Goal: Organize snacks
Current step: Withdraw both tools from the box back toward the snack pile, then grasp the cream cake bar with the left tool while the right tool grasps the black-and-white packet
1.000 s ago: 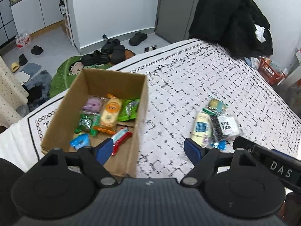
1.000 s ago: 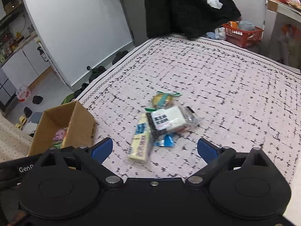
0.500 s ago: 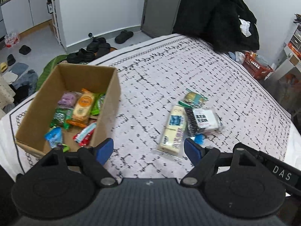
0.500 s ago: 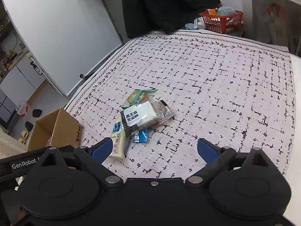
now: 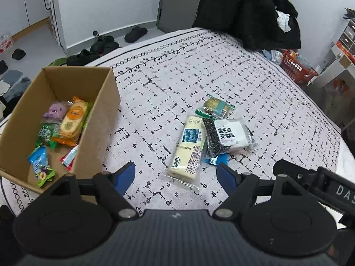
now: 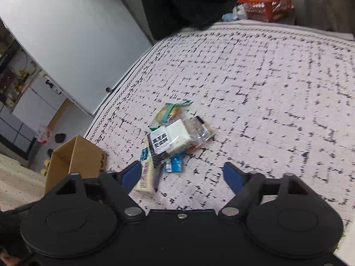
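Now, on the left, my cardboard box [image 5: 66, 119] already has snacks in it. Both views have moved closer to the loose snack pile [image 5: 210, 137] on the bed [image 5: 255, 84], just right of the box. My left gripper [image 5: 175, 175] is open and empty above the long yellow cake pack [image 5: 188, 148]. My right gripper [image 6: 183, 176] has just been closing, but nothing sits between its fingers. I think picking comes next. Further right the bed is bare, with lots of room.
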Available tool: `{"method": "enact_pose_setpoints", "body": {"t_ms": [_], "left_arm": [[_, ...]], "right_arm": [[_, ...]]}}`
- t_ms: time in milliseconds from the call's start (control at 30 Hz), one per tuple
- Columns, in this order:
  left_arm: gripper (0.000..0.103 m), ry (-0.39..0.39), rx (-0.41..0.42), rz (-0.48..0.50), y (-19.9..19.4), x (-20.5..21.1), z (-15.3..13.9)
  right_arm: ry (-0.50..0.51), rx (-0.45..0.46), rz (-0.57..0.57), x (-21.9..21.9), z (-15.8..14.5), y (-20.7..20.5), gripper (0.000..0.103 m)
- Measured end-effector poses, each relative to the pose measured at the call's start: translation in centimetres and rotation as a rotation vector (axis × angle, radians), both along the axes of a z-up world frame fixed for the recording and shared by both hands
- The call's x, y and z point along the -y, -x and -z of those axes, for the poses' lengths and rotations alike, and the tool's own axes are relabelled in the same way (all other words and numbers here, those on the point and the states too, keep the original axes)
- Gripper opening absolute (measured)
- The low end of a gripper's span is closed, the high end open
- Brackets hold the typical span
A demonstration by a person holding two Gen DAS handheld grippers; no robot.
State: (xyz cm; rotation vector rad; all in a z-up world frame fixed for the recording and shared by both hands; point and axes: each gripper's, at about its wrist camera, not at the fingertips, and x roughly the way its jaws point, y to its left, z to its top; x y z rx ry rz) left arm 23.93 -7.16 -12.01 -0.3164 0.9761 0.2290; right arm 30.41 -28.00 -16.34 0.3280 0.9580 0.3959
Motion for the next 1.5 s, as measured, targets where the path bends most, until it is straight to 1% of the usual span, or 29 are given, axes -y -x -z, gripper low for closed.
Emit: {"method": "enact_pose_setpoints", "body": {"t_ms": [67, 233, 333, 633, 767, 900, 1000, 1133, 1200, 1233, 1300, 1333, 1400, 1467, 1500], "left_arm": [[0.079, 0.007, -0.012, 0.001, -0.5, -0.1, 0.6], [0.076, 0.007, -0.038, 0.012, -1.6, -0.1, 2.1], [0.072, 0.010, -0.055, 0.016, -2.3, -0.1, 2.9], [0.067, 0.020, -0.101, 0.032, -4.8, -0.4, 5.4], [0.067, 0.026, -0.113, 0.049, -5.6, -0.3, 6.5], [0.067, 0.016, -0.123, 0.072, -6.4, 0.2, 7.1], [0.067, 0.028, -0.137, 0.078, -6.9, 0.3, 7.7], [0.067, 0.042, -0.151, 0.077, -7.5, 0.0, 8.4], [0.067, 0.046, -0.153, 0.076, -7.7, 0.0, 8.7], [0.067, 0.049, -0.157, 0.073, -7.8, -0.1, 8.8], [0.067, 0.046, -0.158, 0.063, -7.8, 0.0, 9.0], [0.066, 0.039, -0.157, 0.061, -7.8, 0.2, 9.0], [0.061, 0.010, -0.161, 0.057, -7.8, 0.6, 9.0], [0.055, 0.000, -0.162, 0.048, -7.7, 0.6, 9.0], [0.049, -0.002, -0.161, 0.047, -7.6, 0.5, 8.9]], "right_arm": [[-0.015, -0.020, -0.009, -0.3, 0.4, -0.6, 0.068], [-0.017, -0.058, -0.010, -1.1, 1.5, -2.2, 0.061], [-0.028, -0.078, -0.011, -1.5, 2.1, -3.2, 0.060], [-0.061, -0.140, -0.030, -2.8, 4.4, -6.0, 0.060], [-0.075, -0.165, -0.025, -3.1, 5.3, -7.0, 0.061], [-0.092, -0.191, -0.023, -3.7, 6.1, -8.0, 0.061], [-0.105, -0.213, -0.011, -3.9, 6.8, -8.6, 0.062], [-0.107, -0.210, -0.018, -4.2, 7.3, -8.9, 0.061], [-0.100, -0.204, -0.028, -4.3, 7.2, -9.0, 0.057], [-0.103, -0.204, -0.034, -4.3, 7.2, -9.0, 0.050], [-0.106, -0.199, -0.034, -4.3, 7.2, -9.2, 0.047], [-0.106, -0.193, -0.036, -4.2, 7.1, -9.2, 0.041], [-0.101, -0.180, -0.033, -4.0, 6.8, -9.0, 0.038], [-0.094, -0.178, -0.029, -3.8, 6.4, -8.9, 0.035], [-0.090, -0.173, -0.028, -3.7, 6.2, -8.8, 0.035]]}}
